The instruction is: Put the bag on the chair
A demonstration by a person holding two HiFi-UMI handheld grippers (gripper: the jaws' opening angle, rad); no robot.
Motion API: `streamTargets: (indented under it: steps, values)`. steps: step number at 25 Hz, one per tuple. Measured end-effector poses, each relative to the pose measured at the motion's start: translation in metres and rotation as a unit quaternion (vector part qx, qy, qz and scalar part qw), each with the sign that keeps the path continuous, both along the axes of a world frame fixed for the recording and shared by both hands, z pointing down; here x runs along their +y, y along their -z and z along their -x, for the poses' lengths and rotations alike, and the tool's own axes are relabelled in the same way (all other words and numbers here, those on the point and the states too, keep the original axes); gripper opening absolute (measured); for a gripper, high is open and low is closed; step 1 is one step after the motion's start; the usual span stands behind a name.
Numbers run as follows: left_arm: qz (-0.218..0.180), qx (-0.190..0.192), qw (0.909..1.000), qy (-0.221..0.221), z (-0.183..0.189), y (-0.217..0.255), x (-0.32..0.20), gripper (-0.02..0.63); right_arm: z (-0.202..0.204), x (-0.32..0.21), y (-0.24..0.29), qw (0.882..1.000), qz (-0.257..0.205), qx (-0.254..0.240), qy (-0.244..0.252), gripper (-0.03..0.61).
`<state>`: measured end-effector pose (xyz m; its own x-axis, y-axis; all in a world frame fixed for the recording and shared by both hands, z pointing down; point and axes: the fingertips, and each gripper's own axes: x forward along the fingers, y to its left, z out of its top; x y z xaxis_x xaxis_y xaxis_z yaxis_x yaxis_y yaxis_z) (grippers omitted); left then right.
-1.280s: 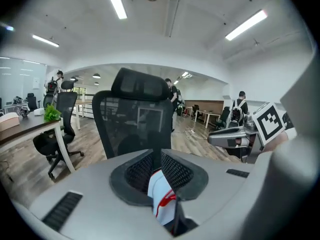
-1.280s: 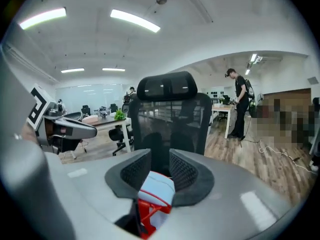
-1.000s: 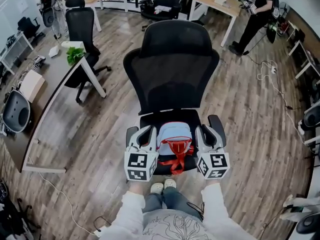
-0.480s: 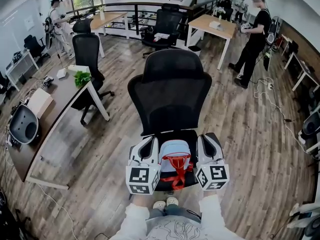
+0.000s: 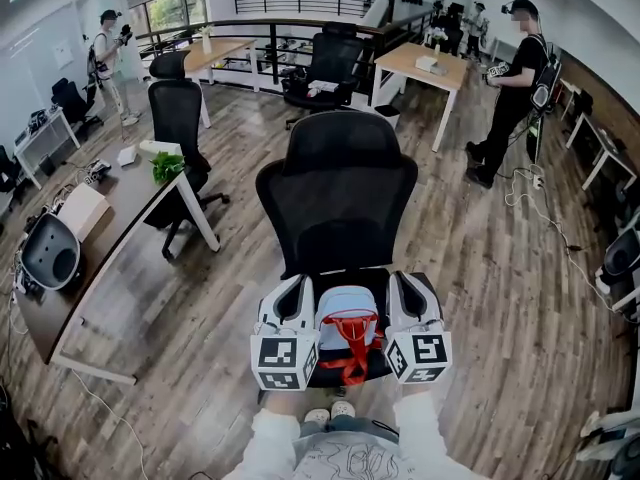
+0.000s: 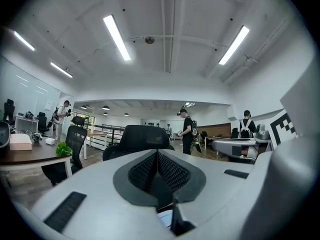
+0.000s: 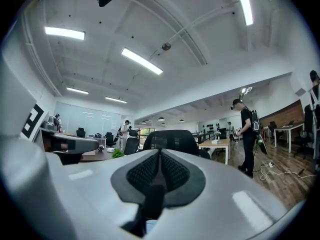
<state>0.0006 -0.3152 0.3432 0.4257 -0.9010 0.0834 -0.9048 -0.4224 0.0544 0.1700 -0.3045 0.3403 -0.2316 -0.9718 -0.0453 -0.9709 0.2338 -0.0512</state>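
L gripper (image 5: 302,288) & R gripper (image 5: 398,286) both pinching bag (image 5: 347,313) over chair (image 5: 340,188) seat's front edge — you've yet to lower it.

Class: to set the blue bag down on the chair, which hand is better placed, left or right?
Neither alone, I'd judge. The left tool and right tool are both shut on the bag, one at each side, evenly placed over the chair. Lowering both together looks best.
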Motion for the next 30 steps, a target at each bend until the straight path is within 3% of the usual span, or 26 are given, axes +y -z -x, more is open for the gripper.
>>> streamTargets:
  steps: [30]
  values:
    - [-0.005,0.011,0.9999,0.009,0.0,0.016,0.005,0.011,-0.006,0.005,0.015,1.0,-0.01,0.004,-0.003,0.026]
